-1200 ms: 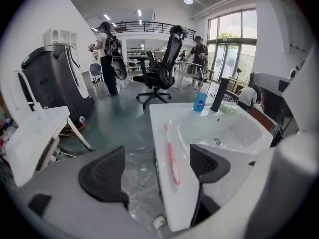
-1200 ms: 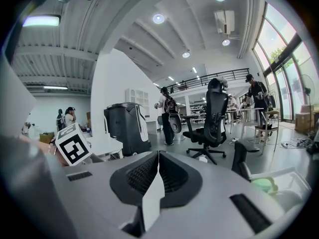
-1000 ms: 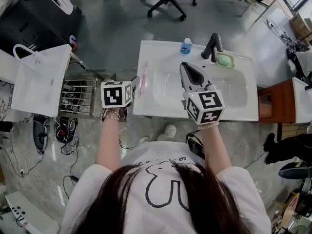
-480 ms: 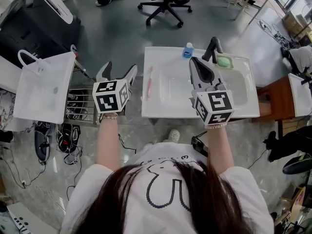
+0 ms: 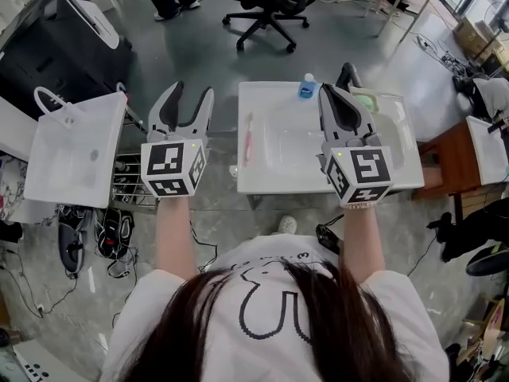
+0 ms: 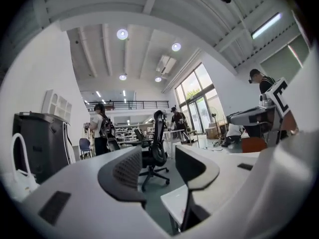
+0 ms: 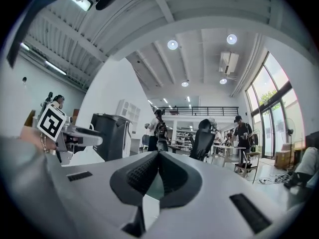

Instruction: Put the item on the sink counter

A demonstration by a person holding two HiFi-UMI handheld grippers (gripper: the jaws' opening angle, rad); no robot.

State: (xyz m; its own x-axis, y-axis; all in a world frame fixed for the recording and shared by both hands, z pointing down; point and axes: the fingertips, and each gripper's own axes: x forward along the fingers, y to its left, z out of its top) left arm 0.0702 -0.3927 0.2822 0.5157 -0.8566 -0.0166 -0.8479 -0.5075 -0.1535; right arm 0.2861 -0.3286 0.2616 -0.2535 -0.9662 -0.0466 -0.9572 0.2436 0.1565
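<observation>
Toothbrush (image 5: 248,139) is lying on the sink counter (image 5: 318,183), seemingly already placed. Left gripper (image 5: 192,91) jaws, half apart and empty, have just been closing. Right gripper (image 5: 324,89) jaws are touching, empty.

Sink counter (image 5: 270,181) glossy white, ceramic-looking; toothbrush (image 5: 248,142) pink plastic; floor (image 5: 207,54) smooth grey w/ slight sheen.

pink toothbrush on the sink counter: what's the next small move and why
Probably just bring both claws back and stop. The pink toothbrush lies flat on the left rim of the white sink counter, clear of both. The left claw has just been closing with nothing between its jaws, and the right claw is shut and empty.
</observation>
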